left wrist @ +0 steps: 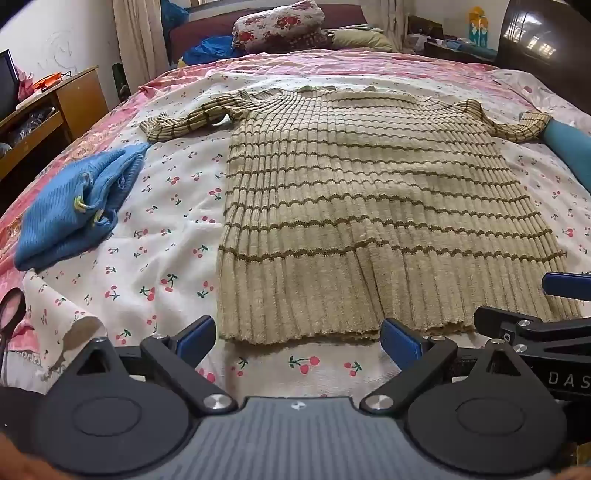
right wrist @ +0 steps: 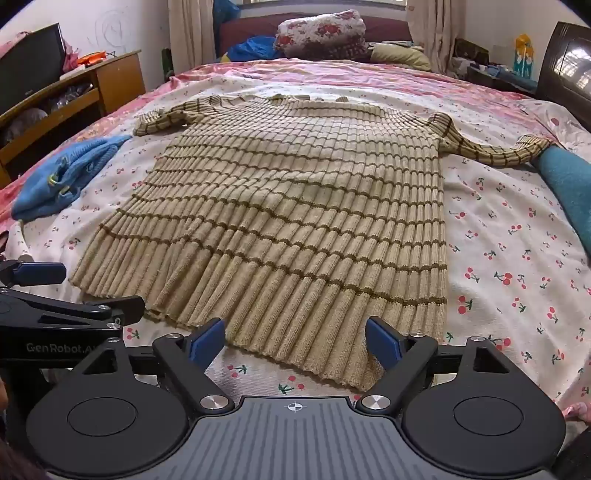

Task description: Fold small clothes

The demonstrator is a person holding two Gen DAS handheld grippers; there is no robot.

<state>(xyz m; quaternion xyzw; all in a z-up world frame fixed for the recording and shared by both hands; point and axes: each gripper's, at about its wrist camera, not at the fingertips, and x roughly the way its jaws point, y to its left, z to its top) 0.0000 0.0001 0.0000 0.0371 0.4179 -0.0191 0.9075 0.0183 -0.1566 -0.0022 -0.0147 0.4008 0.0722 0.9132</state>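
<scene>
At the far left a wooden shelf unit (right wrist: 74, 96) stands beside the bed (left wrist: 258, 62), with a dark screen (right wrist: 29, 59) on top of it. On the bed's left part lies a bundled blue knit (left wrist: 74, 206), resting on the cherry sheet (left wrist: 159, 206) and well apart from the sweater's body, though its top corner lies just beside the left cuff.

The left gripper (left wrist: 297, 339) hovers at the near edge of the bed with its blue-padded fingers (left wrist: 194, 338) spread wide and released, holding nothing. The left part of the sweater's hem lies between them in the left wrist view, whether touching cannot be told.

The sweater (left wrist: 369, 206), beige ribbed knit with thin dark stripes, lies flat in the middle of the sheet, hem toward the cameras, neckline toward the pillows (left wrist: 280, 22) at the far end. Both sleeves stretch out sideways.

The right gripper (right wrist: 295, 341) sits just right of the left one, also at the hem, its fingers (right wrist: 384, 343) likewise parted and empty, the hem's right part between them. Each gripper shows at the edge of the other's view.

The right cuff (right wrist: 528, 146) touches a teal garment (right wrist: 565, 181) lying along the bed's right side. Beyond it stands a dark glossy headboard (right wrist: 569, 66).
</scene>
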